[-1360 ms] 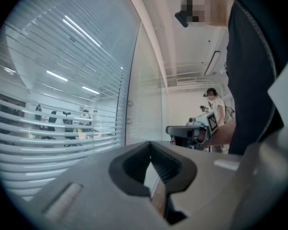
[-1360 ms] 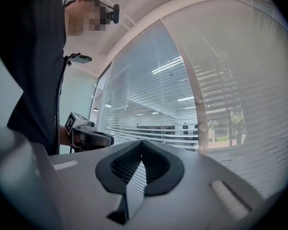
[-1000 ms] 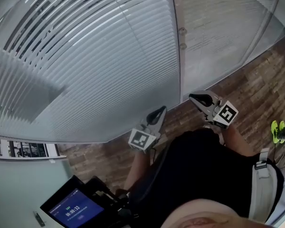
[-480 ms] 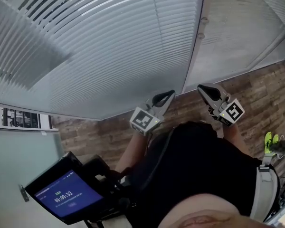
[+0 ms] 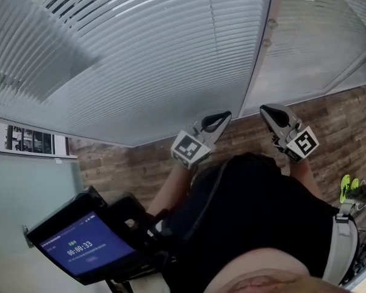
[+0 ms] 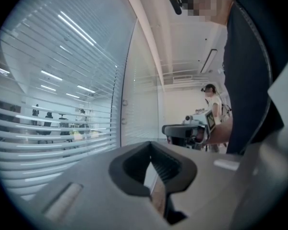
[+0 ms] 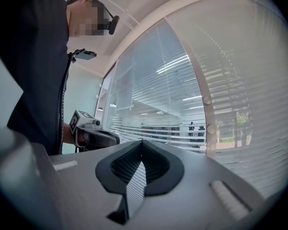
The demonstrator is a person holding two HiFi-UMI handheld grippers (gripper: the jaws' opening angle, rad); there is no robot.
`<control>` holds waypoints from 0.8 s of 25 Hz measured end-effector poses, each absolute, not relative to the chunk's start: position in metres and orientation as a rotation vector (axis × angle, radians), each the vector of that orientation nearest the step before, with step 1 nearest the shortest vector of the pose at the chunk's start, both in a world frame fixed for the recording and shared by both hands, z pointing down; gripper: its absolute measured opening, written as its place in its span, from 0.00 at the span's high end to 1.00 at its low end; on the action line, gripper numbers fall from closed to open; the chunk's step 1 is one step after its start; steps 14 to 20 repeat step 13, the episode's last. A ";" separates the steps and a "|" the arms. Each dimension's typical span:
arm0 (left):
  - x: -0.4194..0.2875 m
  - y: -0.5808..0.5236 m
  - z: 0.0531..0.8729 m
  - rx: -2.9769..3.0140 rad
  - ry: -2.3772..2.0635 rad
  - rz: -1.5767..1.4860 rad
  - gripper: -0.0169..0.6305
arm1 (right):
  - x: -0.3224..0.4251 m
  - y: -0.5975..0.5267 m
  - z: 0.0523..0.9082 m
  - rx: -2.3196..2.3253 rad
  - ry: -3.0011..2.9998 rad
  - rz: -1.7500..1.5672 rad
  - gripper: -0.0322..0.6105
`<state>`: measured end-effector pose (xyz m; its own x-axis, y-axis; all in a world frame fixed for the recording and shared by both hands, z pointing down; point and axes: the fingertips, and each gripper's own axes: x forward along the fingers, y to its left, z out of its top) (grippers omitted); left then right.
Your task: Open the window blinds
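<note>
White slatted blinds [image 5: 146,60] hang behind the glass wall in front of me, and their slats lie nearly flat. A vertical frame post [image 5: 259,60] with two small round knobs [image 5: 271,24] divides the panels. The same knobs [image 7: 207,100] show in the right gripper view, just right of the jaws. My left gripper [image 5: 223,115] and right gripper [image 5: 266,109] are held level at waist height, side by side, short of the glass. Both are shut with nothing between the jaws, as the left gripper [image 6: 151,145] and right gripper [image 7: 142,143] show in their own views.
A dark screen [image 5: 79,246] with a running timer hangs at my lower left. Wood-pattern floor [image 5: 335,112] runs along the foot of the glass. Green shoes [image 5: 348,188] lie at the right edge. Another person [image 6: 212,99] stands farther down the room.
The head view has swung left, so the blinds and post sit farther right in the picture. Both grippers have kept their place and stayed shut.
</note>
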<state>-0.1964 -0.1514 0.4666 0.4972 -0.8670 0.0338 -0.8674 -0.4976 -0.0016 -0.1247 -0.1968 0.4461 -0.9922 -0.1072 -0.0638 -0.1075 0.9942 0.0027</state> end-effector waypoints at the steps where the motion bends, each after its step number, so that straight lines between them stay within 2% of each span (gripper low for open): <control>1: -0.197 -0.151 0.467 2.704 -1.567 0.049 0.97 | -0.125 -0.197 0.447 -0.164 3.075 0.009 0.94; 20: -0.203 -0.145 0.457 2.644 -1.598 0.049 0.97 | -0.135 -0.198 0.449 -0.105 3.090 0.035 0.94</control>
